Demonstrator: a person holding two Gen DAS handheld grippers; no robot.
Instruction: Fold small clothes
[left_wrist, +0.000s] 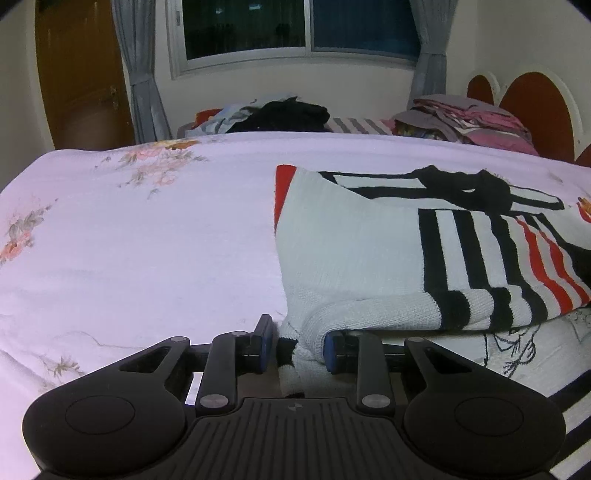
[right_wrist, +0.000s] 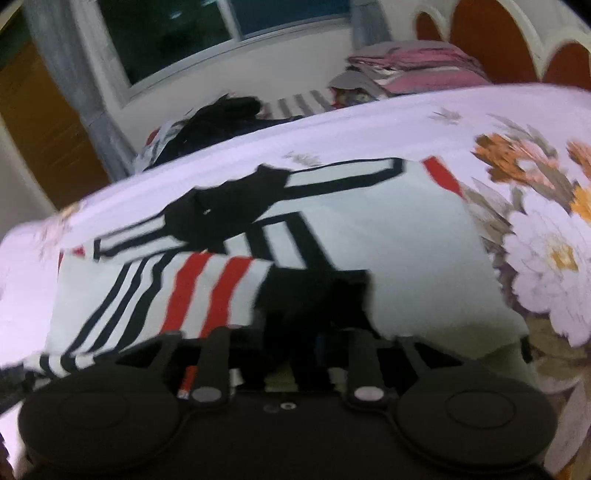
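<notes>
My left gripper (left_wrist: 297, 341) sits low at the near edge of the bed, its two blue-padded fingers (left_wrist: 267, 338) set around a bunched fold of the white knitted sweater (left_wrist: 354, 236). The right pad touches the knit; I cannot tell whether the left pad presses it, since a narrow gap shows there. The sweater lies spread on the pale floral bedsheet (left_wrist: 129, 240), white with black and red stripes, a black collar at the far end, and one striped sleeve folded across the body. Its near hem is lifted and rolled just ahead of my left fingers.

My right gripper (right_wrist: 291, 347) is over the sweater (right_wrist: 388, 240) too, but that view is smeared with blur and the fingertips are lost against a black patch of the knit, so I cannot tell whether they are apart or clamped on cloth.

Beyond the bed, a heap of dark clothes (left_wrist: 280, 116) and a stack of folded pink and grey laundry (left_wrist: 469, 118) lie under the window (left_wrist: 295, 29).
</notes>
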